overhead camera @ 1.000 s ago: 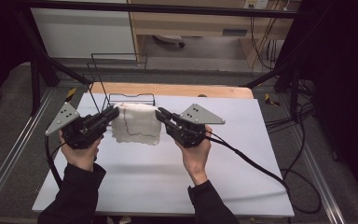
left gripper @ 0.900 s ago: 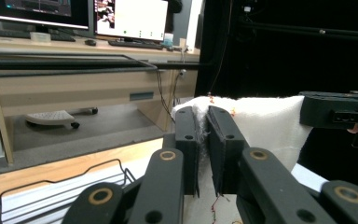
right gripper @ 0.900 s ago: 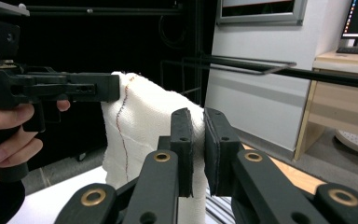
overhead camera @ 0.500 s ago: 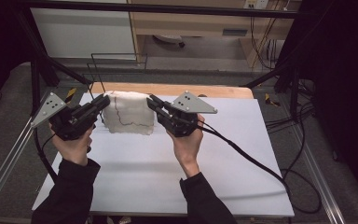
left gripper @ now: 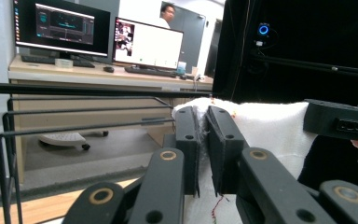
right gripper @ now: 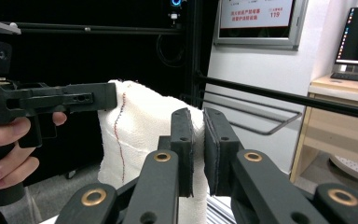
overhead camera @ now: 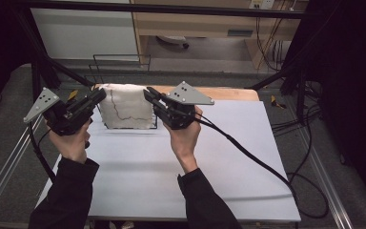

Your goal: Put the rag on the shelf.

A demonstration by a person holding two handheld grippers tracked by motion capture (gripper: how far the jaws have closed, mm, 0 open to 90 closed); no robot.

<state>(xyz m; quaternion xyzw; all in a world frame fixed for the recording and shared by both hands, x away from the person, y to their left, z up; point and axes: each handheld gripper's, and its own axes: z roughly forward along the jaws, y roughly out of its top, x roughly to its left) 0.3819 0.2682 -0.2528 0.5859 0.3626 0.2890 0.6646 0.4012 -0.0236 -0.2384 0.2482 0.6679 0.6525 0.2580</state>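
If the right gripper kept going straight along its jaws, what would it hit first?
The cloth it already pinches; past that, probably the left gripper holding the opposite edge, though depth is hard to judge.

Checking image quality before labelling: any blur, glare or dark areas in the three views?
High view: table evenly lit, surroundings very dark, overall soft; cloth bright but its stitching is readable. Left gripper view: near jaws slightly soft, monitors bright, right half black. Right gripper view: cloth sharp, black backdrop at left, a small blue light glows at the top edge.
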